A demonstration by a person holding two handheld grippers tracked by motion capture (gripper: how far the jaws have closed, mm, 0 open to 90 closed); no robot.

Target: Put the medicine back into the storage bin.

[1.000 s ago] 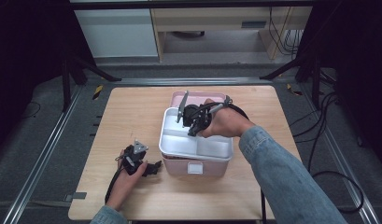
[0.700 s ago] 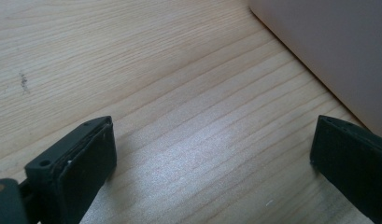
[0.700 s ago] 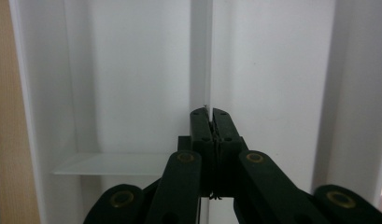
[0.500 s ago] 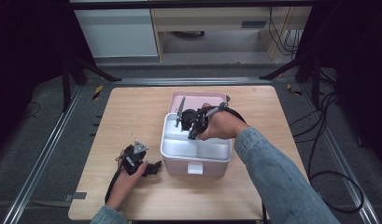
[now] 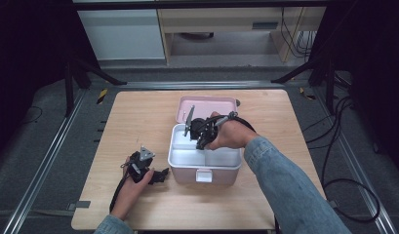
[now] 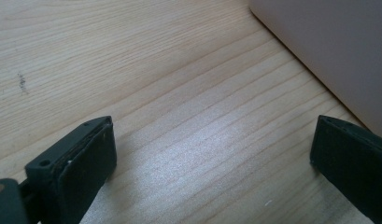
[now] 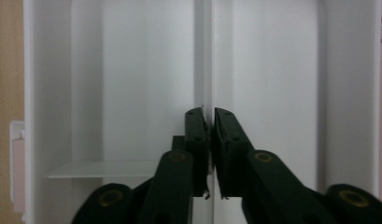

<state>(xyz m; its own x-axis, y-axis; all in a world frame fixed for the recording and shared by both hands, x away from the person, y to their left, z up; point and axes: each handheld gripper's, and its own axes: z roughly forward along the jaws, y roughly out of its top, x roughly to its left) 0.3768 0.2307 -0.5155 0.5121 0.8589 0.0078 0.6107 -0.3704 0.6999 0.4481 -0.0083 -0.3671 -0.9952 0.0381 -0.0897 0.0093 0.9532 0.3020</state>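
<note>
Open pink box (image 5: 205, 168) with a white tray (image 5: 187, 156) inside, lid (image 5: 207, 107) leaning back, near the middle of the wooden surface (image 5: 138, 117). Above the tray, right tongs (image 7: 208, 154) clamped on its central divider (image 7: 205, 56). Just left of the box, left tongs (image 6: 212, 163) spread wide, low over bare wood.

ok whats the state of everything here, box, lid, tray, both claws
pink box: open, upright on the table, front latch undone
lid: swung back behind the box, inside facing up
white tray: seated in the box, compartments look empty
right claw: shut on the tray's centre divider
left claw: open, low over the table beside the box, holding nothing
</note>
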